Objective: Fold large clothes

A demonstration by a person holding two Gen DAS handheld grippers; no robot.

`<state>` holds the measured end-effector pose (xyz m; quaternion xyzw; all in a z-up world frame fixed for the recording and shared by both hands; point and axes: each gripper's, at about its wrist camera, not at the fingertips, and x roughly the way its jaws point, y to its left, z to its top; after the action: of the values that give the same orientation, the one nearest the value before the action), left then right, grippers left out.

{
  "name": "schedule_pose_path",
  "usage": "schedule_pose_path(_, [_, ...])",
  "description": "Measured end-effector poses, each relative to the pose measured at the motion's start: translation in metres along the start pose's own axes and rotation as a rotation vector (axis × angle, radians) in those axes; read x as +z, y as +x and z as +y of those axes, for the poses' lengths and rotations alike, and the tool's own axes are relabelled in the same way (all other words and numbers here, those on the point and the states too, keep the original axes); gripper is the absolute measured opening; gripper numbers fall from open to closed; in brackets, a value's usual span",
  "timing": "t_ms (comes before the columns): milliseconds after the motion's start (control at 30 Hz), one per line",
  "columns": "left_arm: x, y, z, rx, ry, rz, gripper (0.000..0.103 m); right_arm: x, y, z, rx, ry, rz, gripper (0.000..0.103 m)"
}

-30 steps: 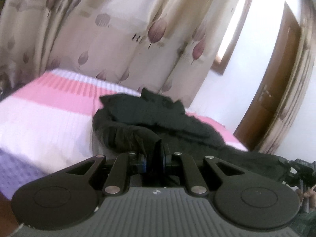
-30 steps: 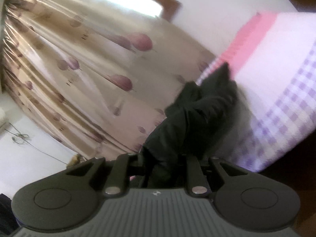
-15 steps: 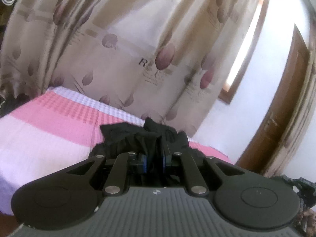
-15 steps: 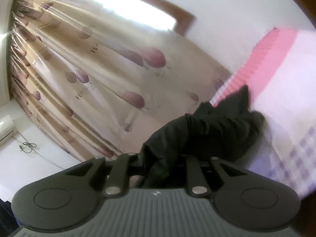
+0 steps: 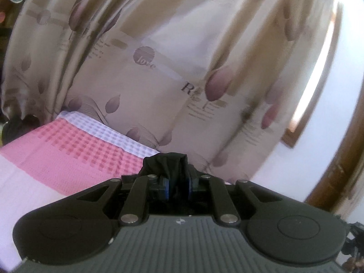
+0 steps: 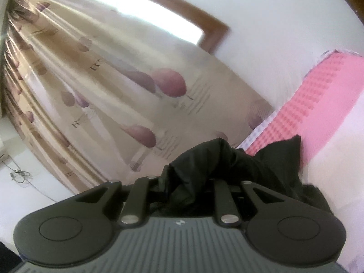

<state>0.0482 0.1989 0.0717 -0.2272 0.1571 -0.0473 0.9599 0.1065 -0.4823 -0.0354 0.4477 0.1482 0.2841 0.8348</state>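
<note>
Above the pink-banded bedspread (image 5: 75, 159), in front of the leaf-print curtain (image 5: 159, 72): black garment (image 5: 169, 166) gripped at two points. Left gripper (image 5: 178, 187) clenched on a bunched fold, blue pads (image 5: 166, 187) pressing cloth from both sides; fabric humps just beyond the fingertips, toward the curtain. Right gripper (image 6: 185, 190) likewise clamped on the black garment (image 6: 227, 159); pads themselves hidden under cloth. From the right gripper, cloth runs forward and off to the right, trailing down toward the bedspread (image 6: 323, 113), with one pointed corner (image 6: 295, 140) sticking up over the pink band. Bulk of garment below both gripper bodies, out of view; long axis not readable from either view. Judged: edge raised between both hands, neither clearly nearer the bed. Next move likely depends on carrying the gripped edge over the part hidden below. Risk: thick bunching, uneven fold.
</note>
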Motion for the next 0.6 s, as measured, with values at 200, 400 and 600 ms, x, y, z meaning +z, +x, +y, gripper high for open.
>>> schedule_pose_path(200, [0.01,0.059,-0.003,0.06,0.03,0.012,0.018,0.022,0.051,-0.017,-0.061,-0.012,0.011,0.018])
schedule_pose_path(400, [0.01,0.119,0.001,0.12,0.039,0.042,0.02,0.035,0.099,-0.048,-0.128,0.019,0.019,0.018])
schedule_pose_path(600, [0.002,0.166,0.012,0.177,0.04,0.065,0.025,0.039,0.142,-0.078,-0.211,0.078,0.028,0.019])
